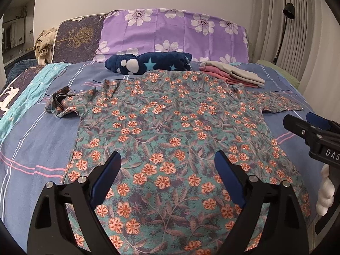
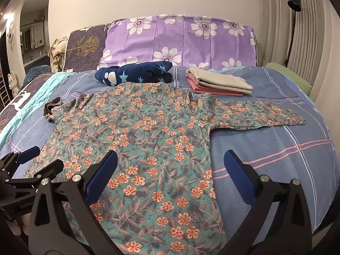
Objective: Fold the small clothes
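Note:
A teal shirt (image 1: 170,110) (image 2: 138,131) printed with orange flowers lies flat on the blue striped bedsheet (image 1: 42,138) (image 2: 265,148). Its right sleeve (image 2: 261,112) stretches out sideways, while the left sleeve (image 1: 63,104) is crumpled with its cuff turned up. My left gripper (image 1: 167,155) hovers open over the lower middle of the shirt, nothing between its fingers. My right gripper (image 2: 171,154) is open above the shirt's lower right edge, also holding nothing. Each gripper shows at the edge of the other's view: right gripper (image 1: 297,118), left gripper (image 2: 47,156).
A folded stack of grey and pink clothes (image 1: 233,74) (image 2: 218,82) sits behind the shirt on the right. A navy star-print fleece bundle (image 1: 148,62) (image 2: 136,74) lies by the collar. A purple flower pillow (image 1: 170,36), a floor lamp (image 2: 294,2) and curtains stand behind.

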